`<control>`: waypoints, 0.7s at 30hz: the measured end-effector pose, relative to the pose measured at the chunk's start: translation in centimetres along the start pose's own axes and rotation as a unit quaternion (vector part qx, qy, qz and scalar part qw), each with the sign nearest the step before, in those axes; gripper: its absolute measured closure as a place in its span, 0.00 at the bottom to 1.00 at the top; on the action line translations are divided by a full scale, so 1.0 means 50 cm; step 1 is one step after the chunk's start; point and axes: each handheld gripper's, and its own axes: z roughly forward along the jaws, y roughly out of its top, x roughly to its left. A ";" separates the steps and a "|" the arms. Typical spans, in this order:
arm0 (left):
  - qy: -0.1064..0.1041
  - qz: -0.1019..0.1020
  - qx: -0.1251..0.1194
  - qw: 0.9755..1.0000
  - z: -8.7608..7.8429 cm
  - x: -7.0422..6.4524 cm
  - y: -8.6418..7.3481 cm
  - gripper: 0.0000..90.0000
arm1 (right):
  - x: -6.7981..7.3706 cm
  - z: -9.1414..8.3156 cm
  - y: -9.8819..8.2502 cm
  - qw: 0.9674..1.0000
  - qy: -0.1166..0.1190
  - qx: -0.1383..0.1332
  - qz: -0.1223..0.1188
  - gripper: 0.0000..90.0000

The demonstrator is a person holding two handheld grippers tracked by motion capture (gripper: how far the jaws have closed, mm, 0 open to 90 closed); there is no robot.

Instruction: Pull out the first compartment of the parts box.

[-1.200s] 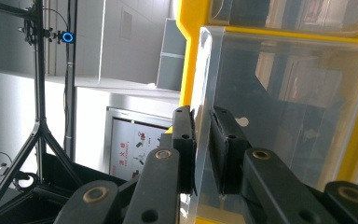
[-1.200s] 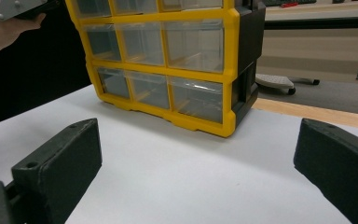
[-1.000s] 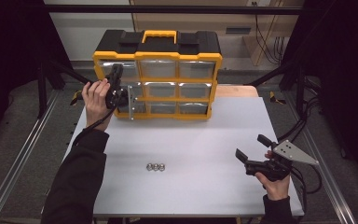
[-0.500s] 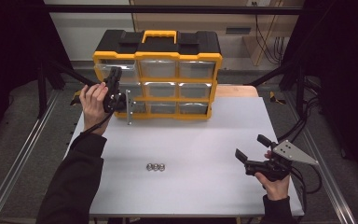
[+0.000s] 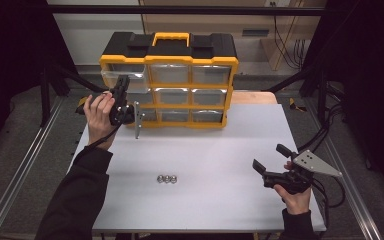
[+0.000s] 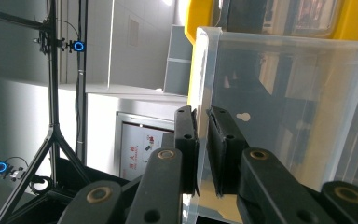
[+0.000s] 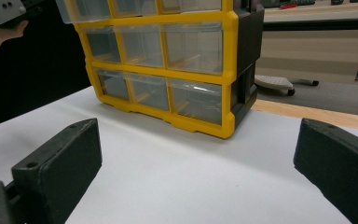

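Observation:
A yellow and black organizer (image 5: 232, 80) with several clear drawers stands at the back of the white table (image 5: 215, 145). Its top-left drawer (image 5: 114, 76) sticks out from the frame. My left gripper (image 5: 121, 90) is shut on that drawer's clear wall (image 6: 284, 116), and the left gripper view has the pads (image 6: 186, 140) pinching the plastic edge. My right gripper (image 5: 270, 156) rests low at the table's front right, open and holding nothing. In the right gripper view, the right gripper (image 7: 198, 163) faces the organizer (image 7: 228, 70) across bare table.
Three small metal nuts (image 5: 167, 178) lie in a row near the middle front of the table. A wooden board (image 5: 252, 97) shows behind the organizer's right end. Black frame posts and cables stand around the table's sides.
My left hand has drifted slightly toward the table's left front with the drawer wall still in its jaws. The right hand has kept still.

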 end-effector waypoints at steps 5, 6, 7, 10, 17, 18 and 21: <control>0.002 0.003 -0.002 1.000 -0.003 0.001 -0.001 0.91 | 0.002 -0.001 0.001 1.000 0.003 0.000 0.002 0.01; 0.003 0.000 -0.003 1.000 -0.004 0.000 -0.001 0.91 | 0.002 -0.001 0.001 1.000 0.000 0.000 0.002 0.01; 0.003 0.000 -0.003 1.000 -0.006 0.002 -0.001 0.91 | 0.001 0.000 0.001 1.000 0.002 -0.004 -0.001 0.01; 0.005 0.001 -0.003 1.000 -0.009 0.002 0.000 0.92 | 0.001 -0.001 0.001 1.000 0.001 -0.001 0.000 0.01; 0.010 0.007 -0.009 1.000 -0.020 0.005 -0.003 0.92 | 0.001 -0.001 0.001 1.000 0.001 -0.003 0.000 0.01; 0.011 0.007 -0.010 1.000 -0.021 0.005 -0.003 0.92 | 0.001 -0.001 0.001 1.000 0.001 -0.002 0.000 0.01; 0.012 0.007 -0.012 1.000 -0.024 0.006 -0.002 0.92 | 0.002 -0.001 0.001 1.000 0.001 -0.001 0.003 0.01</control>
